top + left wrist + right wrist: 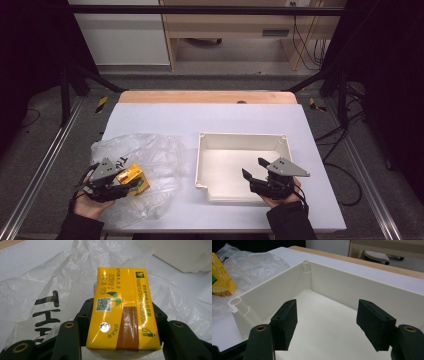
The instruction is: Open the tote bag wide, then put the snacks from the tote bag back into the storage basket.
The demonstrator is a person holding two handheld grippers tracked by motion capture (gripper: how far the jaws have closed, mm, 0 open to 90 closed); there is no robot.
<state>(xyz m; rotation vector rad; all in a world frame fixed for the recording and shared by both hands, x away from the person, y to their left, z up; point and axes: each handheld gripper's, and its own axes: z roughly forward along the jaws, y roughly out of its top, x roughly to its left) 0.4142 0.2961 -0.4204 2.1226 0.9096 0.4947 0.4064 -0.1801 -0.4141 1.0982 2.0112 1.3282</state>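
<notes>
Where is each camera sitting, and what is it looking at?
High view: above the person's side, looking forward and down on the table; forearms, both hands and both grippers show.
Left gripper view: rides the left gripper, looking along its fingers at the yellow carton over the plastic bag.
Right gripper view: rides the right gripper, open fingers over the white tray.
All three views share the carton, bag and tray.
</notes>
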